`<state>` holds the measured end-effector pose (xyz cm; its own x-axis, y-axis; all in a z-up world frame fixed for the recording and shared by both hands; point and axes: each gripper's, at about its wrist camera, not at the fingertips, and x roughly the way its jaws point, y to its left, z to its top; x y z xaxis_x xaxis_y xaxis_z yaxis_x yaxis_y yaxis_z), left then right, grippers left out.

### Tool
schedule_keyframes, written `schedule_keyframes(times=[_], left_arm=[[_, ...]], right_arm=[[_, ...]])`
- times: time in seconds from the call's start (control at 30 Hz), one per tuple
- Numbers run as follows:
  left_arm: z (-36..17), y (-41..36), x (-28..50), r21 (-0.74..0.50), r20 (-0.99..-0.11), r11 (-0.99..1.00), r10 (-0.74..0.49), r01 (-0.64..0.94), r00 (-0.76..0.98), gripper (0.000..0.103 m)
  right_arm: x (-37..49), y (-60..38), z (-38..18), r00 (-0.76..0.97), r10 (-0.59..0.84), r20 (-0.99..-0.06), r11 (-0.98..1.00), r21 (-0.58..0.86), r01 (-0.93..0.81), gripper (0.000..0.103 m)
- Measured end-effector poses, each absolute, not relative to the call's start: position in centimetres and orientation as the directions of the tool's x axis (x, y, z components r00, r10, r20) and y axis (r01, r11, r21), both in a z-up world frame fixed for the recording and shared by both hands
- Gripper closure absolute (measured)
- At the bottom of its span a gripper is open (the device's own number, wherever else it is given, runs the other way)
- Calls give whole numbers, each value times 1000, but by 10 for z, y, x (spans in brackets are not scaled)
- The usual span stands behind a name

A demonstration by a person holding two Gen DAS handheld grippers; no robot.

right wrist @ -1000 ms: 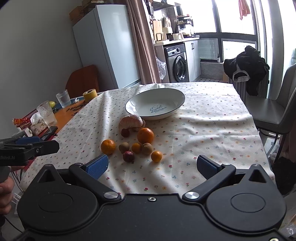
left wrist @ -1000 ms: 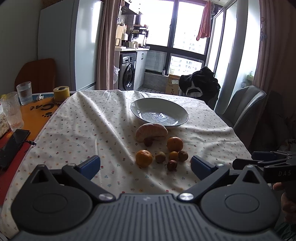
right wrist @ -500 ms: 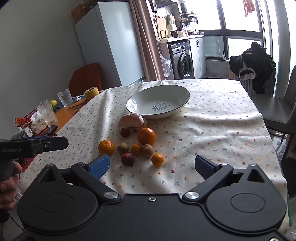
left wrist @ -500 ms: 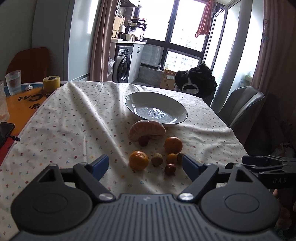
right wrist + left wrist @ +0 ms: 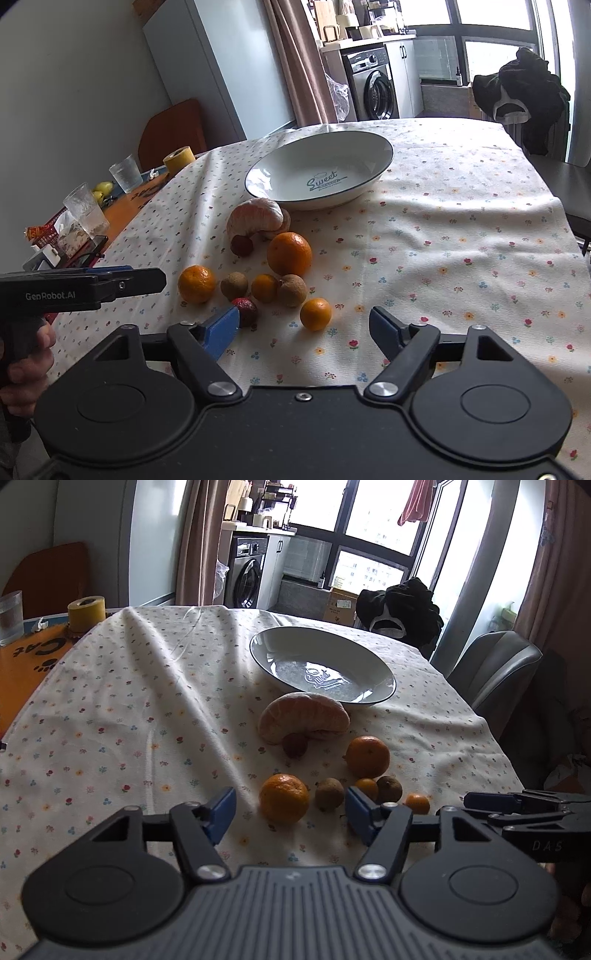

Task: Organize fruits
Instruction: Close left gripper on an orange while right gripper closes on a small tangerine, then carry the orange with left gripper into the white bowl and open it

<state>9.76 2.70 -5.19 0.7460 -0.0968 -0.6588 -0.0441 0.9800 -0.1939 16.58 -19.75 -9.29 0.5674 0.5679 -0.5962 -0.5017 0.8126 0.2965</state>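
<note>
Both grippers (image 5: 291,814) (image 5: 304,328), jaws apart

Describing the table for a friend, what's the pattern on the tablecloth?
The tablecloth is cream with small scattered flowers in red, yellow and blue, clearest in the right wrist view.

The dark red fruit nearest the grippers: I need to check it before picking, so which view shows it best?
Right wrist view: the dark red fruit lies mostly exposed beside the right gripper. In the left wrist view, a finger of the left gripper hides it.

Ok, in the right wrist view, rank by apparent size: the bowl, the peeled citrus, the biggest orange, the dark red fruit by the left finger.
1. bowl
2. peeled citrus
3. biggest orange, close to the citrus and nearer the camera, so unsure
4. dark red fruit, part-hidden
</note>
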Motion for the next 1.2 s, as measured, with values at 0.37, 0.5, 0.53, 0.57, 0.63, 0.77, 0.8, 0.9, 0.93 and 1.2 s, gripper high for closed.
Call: schedule_keyframes(times=[0.37,0.5,0.53,0.57,0.63,0.77,0.8,0.9,0.93,1.2], left_arm=[[-73,33,124,-201,-693,978,-99,-59,714,58],[-79,33,128,-245,-697,968,-143,-46,703,68],[-79,31,128,-241,-695,970,-142,-41,704,68],[-79,30,128,-232,-694,972,-136,-40,707,69],[-79,29,128,-235,-693,971,-138,-40,708,69],[-77,27,126,-239,-689,970,-146,-32,710,69],[-75,27,125,-240,-687,970,-146,-32,712,70],[-69,27,124,-238,-676,971,-142,-31,723,70],[-67,27,123,-234,-672,972,-139,-30,727,70],[-48,28,126,-208,-647,978,-117,-27,753,70]], right_arm=[[190,-186,-113,528,562,-637,810,291,-510,43],[194,-180,-118,518,557,-649,807,275,-522,65],[194,-180,-119,520,557,-648,806,272,-525,68],[195,-180,-119,520,555,-649,807,268,-526,76],[196,-181,-120,515,559,-650,805,276,-525,81],[195,-188,-117,527,571,-629,801,290,-524,81],[195,-190,-116,526,575,-627,800,294,-523,81],[195,-193,-113,529,583,-617,796,304,-523,81],[195,-193,-112,531,584,-614,796,302,-525,81],[198,-194,-97,554,594,-583,791,298,-534,81]])
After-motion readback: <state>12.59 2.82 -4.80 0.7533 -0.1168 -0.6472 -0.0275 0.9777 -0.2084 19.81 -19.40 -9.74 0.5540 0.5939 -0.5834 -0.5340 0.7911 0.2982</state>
